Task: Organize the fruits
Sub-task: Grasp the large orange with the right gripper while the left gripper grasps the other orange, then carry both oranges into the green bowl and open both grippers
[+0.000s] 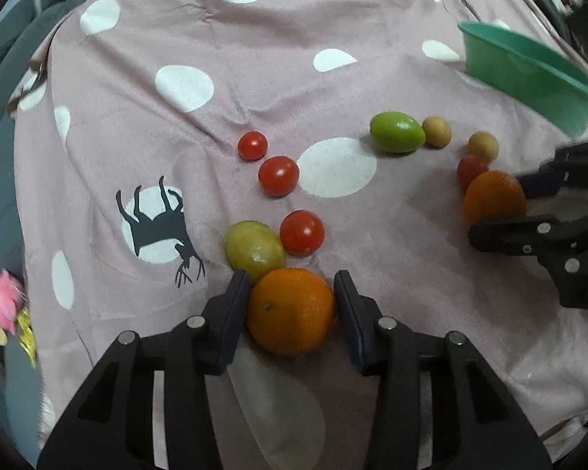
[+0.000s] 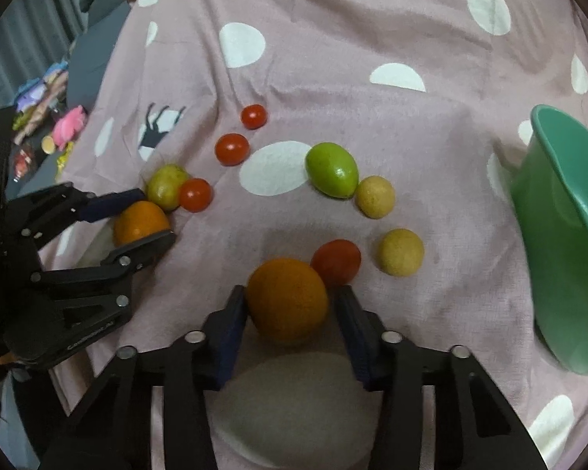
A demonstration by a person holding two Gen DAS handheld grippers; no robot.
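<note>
Fruits lie on a pink dotted cloth [image 1: 254, 78]. My left gripper [image 1: 292, 290] has its jaws on both sides of an orange [image 1: 291, 310]; the pads touch or nearly touch its sides. A yellow-green lemon [image 1: 254, 250] and a tomato [image 1: 302, 232] lie just beyond it. My right gripper [image 2: 288, 305] closes around a second orange [image 2: 287, 299], with a tomato [image 2: 336, 260] touching it. A green lime [image 2: 332, 170], two tan round fruits [image 2: 375, 196] [image 2: 401, 252] and two more tomatoes [image 2: 232, 149] [image 2: 253, 116] lie farther out.
A green plastic bowl [image 2: 568, 235] stands tilted at the right edge of the cloth; it also shows in the left wrist view [image 1: 529, 74]. Colourful toys [image 2: 68, 125] lie off the cloth at the left. Grey bedding [image 1: 19, 39] borders the far left.
</note>
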